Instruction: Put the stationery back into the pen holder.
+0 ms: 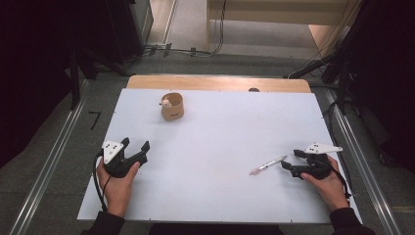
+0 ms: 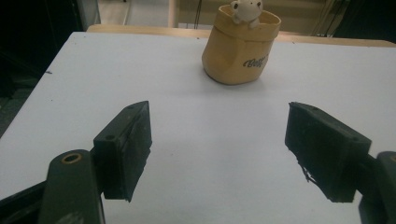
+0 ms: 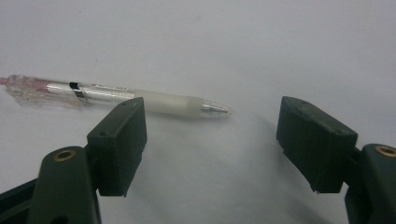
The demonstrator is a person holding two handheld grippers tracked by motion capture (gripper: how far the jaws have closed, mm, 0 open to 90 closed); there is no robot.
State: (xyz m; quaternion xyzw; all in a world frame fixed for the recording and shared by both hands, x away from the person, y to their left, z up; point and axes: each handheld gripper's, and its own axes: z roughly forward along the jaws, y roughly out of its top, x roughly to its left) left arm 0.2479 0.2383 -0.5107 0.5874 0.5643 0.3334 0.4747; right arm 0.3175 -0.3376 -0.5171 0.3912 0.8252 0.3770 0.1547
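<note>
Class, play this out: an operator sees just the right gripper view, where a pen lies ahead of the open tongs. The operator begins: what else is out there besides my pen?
Observer: A tan cup stands far back, towards the left.
Operator: Anything in it?
Observer: A small white figure peeks over its rim.
Operator: And the other hand?
Observer: The left tongs are open, pointed at the cup but well apart from it.
</note>
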